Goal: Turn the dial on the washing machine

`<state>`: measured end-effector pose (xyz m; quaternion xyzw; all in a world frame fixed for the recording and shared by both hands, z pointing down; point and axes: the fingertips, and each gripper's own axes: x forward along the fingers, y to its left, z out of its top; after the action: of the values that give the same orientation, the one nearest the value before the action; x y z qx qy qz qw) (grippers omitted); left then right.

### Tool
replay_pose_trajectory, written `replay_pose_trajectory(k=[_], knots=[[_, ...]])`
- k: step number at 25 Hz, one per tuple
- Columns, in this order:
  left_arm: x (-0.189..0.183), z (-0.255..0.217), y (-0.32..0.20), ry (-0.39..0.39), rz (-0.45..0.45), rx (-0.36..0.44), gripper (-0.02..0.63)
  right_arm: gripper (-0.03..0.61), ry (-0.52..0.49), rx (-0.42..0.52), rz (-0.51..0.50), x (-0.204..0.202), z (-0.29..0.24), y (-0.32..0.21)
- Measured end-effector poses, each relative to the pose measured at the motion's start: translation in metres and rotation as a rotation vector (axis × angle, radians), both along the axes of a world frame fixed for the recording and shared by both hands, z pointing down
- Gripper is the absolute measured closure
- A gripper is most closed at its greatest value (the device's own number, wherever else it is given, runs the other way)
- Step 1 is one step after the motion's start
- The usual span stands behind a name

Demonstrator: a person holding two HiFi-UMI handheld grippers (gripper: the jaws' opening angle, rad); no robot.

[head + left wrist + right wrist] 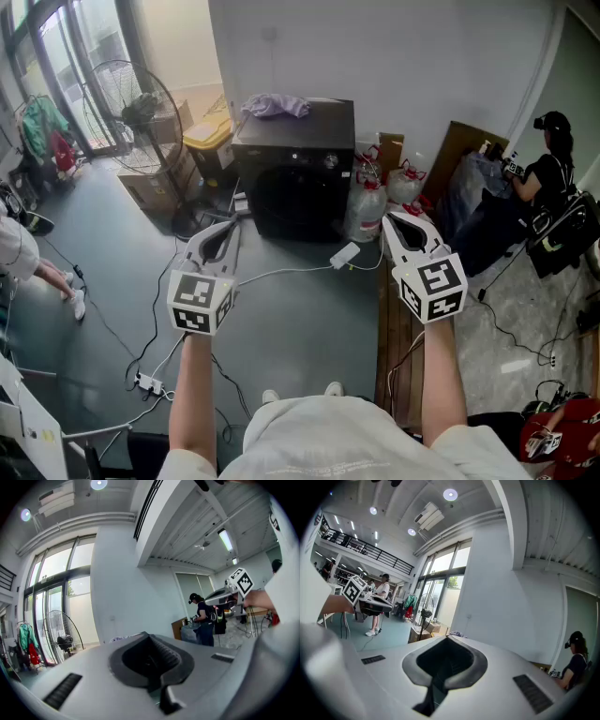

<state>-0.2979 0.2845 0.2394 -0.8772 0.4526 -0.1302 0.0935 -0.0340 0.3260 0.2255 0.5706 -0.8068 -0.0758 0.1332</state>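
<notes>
Holds left tongs [231, 225] and right tongs [393, 218] closed on nothing, level, aimed at the upper-centre washer [298, 192] to approach its distant dial [330, 161].

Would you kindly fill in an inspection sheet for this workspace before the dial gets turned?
Surface: grey floor.
Job's things: black washing machine, dial on its front panel, untouched.
Clutter: purple cloth on the machine; plastic jugs to its right; yellow bin to its left.
Grippers: left tool and right tool both shut, empty, short of the machine.
Cables: white cable and power strip on the floor.
Surroundings: standing fan at left; person at right.
</notes>
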Motion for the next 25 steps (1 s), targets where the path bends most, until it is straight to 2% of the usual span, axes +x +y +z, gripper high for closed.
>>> replay_pose_trajectory(k=[9, 13, 20, 25], knots=[[0.048, 0.011, 0.006, 0.007, -0.076, -0.024, 0.598, 0.565, -0.019, -0.016, -0.082, 0.054, 0.012, -0.001], [0.066, 0.019, -0.003, 0.002, -0.079, -0.032, 0.598, 0.565, -0.022, -0.035, -0.100, 0.070, 0.025, -0.011], [0.092, 0.029, -0.054, -0.011, -0.054, -0.038, 0.598, 0.565, -0.024, -0.065, -0.129, 0.080, 0.038, -0.061], [0.096, 0.043, -0.115, -0.007, -0.032, -0.053, 0.598, 0.565, -0.008, -0.076, -0.113, 0.081, 0.046, -0.119]])
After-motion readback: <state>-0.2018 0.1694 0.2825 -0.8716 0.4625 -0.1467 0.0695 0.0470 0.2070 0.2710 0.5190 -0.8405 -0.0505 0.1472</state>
